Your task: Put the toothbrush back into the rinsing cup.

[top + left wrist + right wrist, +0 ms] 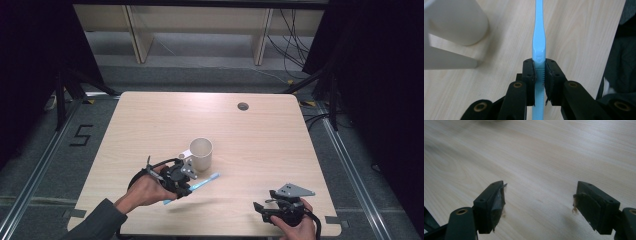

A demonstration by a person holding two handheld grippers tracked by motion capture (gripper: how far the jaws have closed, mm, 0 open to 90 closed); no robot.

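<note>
A: Where is the toothbrush (196, 186)?

B: One light-blue toothbrush, clamped in the left gripper (186, 191). In the left gripper view the two black pads press on its ribbed handle (538, 82) from both sides, and the rest of it runs straight up and away from the jaws. From the high view it lies slanted, its far end pointing toward the table's right, just in front of the mug.

A: How close is the mug (201, 154)?

B: One cream mug, upright, just behind the left gripper, handle turned toward the left. Its inside looks empty as far as the rim lets me see. Whether the brush touches it I cannot tell.

A: And the other hand?

B: The right gripper (262, 210) sits near the front right edge of the table (150, 120); its jaws stand wide apart with bare wood between them.

A: Room to move?

B: Plenty. The wooden top behind and to the right of the mug is bare up to a small round cable hole (243, 106) near the far edge. Both hands are close to the near edge.
</note>
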